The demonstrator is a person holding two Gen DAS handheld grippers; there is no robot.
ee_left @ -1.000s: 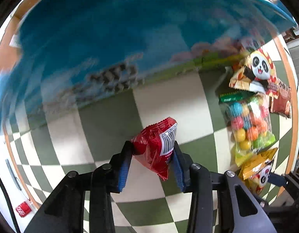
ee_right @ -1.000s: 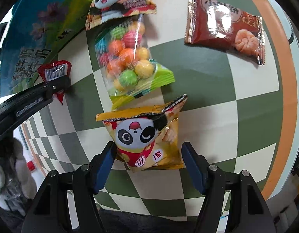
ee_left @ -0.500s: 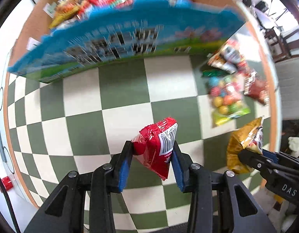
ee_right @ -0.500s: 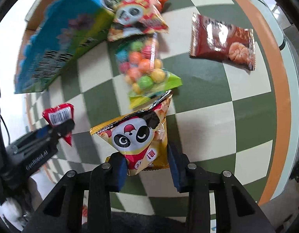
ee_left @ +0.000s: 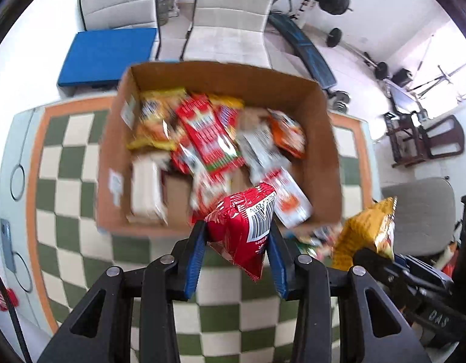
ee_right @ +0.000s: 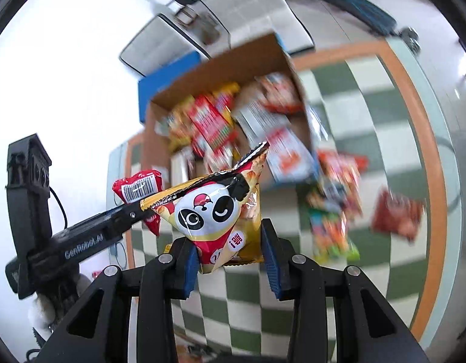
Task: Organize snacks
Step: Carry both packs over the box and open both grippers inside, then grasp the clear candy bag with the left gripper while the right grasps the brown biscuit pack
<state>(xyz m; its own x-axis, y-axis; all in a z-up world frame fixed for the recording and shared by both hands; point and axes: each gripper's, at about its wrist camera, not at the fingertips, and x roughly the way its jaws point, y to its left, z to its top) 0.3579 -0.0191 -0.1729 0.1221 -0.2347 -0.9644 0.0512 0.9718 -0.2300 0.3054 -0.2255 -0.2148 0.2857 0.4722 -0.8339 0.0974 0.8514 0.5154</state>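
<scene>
My left gripper (ee_left: 237, 249) is shut on a small red snack packet (ee_left: 242, 227) with a barcode, held in the air near the front of an open cardboard box (ee_left: 323, 115) filled with several snack packs. My right gripper (ee_right: 229, 258) is shut on a yellow panda snack bag (ee_right: 217, 208), also lifted above the checked table. In the right wrist view the left gripper (ee_right: 133, 208) with the red packet (ee_right: 139, 186) hangs at the left, and the box (ee_right: 220, 63) lies beyond. The yellow bag (ee_left: 369, 230) shows at the right of the left wrist view.
On the green-and-white checked table (ee_right: 354, 96) to the right of the box lie a bag of coloured balls (ee_right: 332, 236), a dark red packet (ee_right: 398, 214) and another blurred packet (ee_right: 338, 166). White chairs (ee_left: 233, 15), a blue cushion (ee_left: 105, 51) and gym gear stand behind the table.
Both grippers have risen high above the table with their packets, so the box's inside now shows. The right gripper closed on the panda bag and lifted it off the table.
</scene>
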